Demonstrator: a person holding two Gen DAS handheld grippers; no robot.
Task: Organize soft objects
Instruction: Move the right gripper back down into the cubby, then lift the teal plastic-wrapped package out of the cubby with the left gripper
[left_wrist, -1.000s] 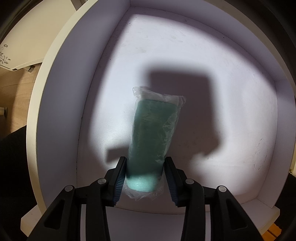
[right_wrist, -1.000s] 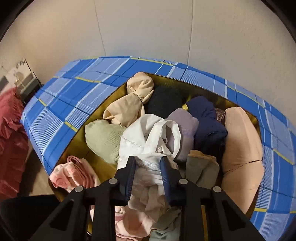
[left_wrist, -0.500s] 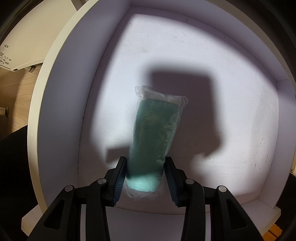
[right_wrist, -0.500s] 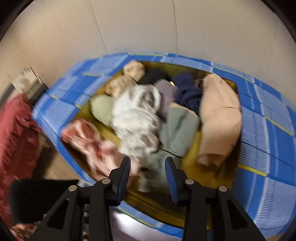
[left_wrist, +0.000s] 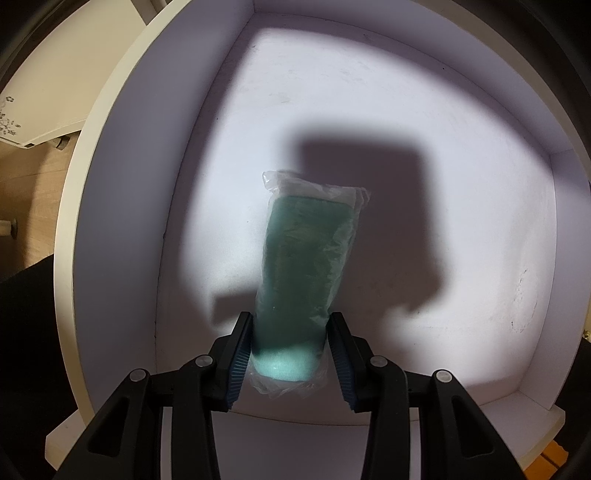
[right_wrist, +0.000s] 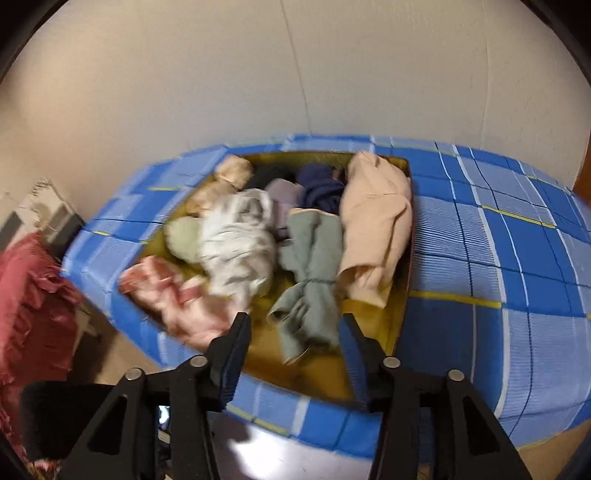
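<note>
The left gripper (left_wrist: 290, 354) is clamped on a bagged green cloth roll (left_wrist: 304, 273) above the white box (left_wrist: 122, 206). The roll's long axis runs from the jaws toward 12 o'clock, straight down at the box floor. The right gripper (right_wrist: 295, 350) holds nothing, and its jaws are opening. The grey-green garment (right_wrist: 310, 280) in the cloth pile lies at its 12 o'clock. Only the right wrist view shows the blue checked bin (right_wrist: 498, 258); only the left shows the box.

right gripper (right_wrist: 295, 345) drawn back from the clothes pile (right_wrist: 273, 236), jaws opening with nothing between them
</note>
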